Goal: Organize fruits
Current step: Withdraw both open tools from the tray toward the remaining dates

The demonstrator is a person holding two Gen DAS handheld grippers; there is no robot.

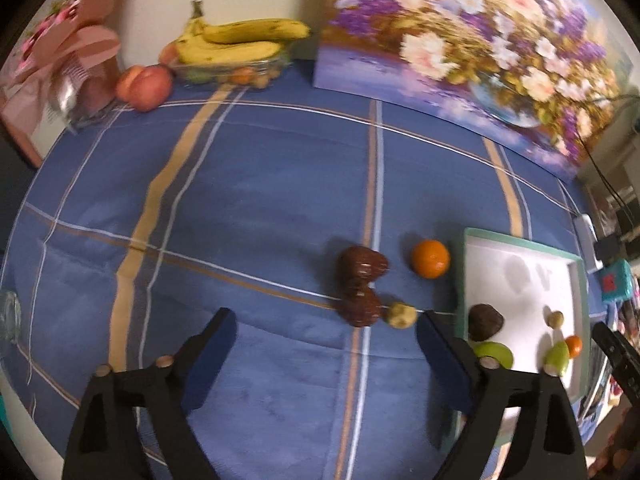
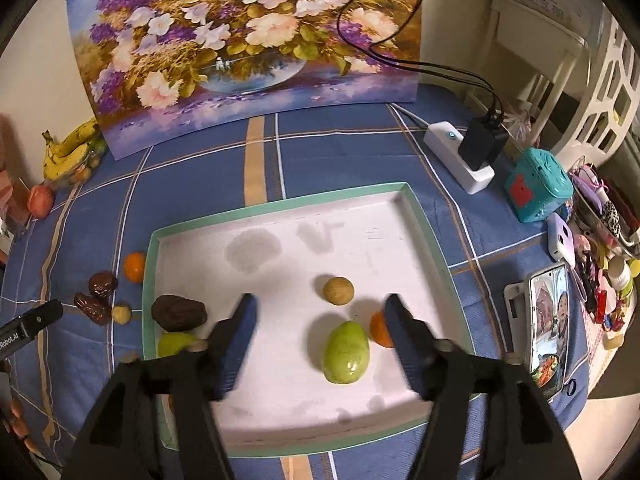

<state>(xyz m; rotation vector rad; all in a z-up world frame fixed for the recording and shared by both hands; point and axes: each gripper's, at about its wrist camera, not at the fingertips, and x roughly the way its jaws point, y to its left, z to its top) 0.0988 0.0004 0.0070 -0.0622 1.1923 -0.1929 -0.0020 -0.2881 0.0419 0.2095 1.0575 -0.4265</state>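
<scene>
A white tray with a green rim [image 2: 276, 200] [image 1: 520, 240] lies on the blue checked cloth. In it are a green guava [image 2: 346, 352], a second green fruit [image 2: 174, 342], a small orange [image 2: 378, 330], a tan round fruit [image 2: 338, 290] and a dark brown fruit [image 2: 179, 312]. My right gripper [image 2: 320, 312] is open and empty above the tray. Left of the tray lie two brown dates [image 1: 362, 266] [image 1: 360, 308], a small tan fruit [image 1: 401, 315] and an orange [image 1: 430, 258]. My left gripper [image 1: 324, 322] is open and empty just short of them.
A floral painting [image 2: 248, 40] leans on the wall at the back. Bananas on a glass dish [image 1: 236, 46] and a peach [image 1: 144, 86] sit far left. A power strip with cables [image 2: 460, 156], a teal toy [image 2: 538, 184] and a phone [image 2: 548, 320] crowd the right edge.
</scene>
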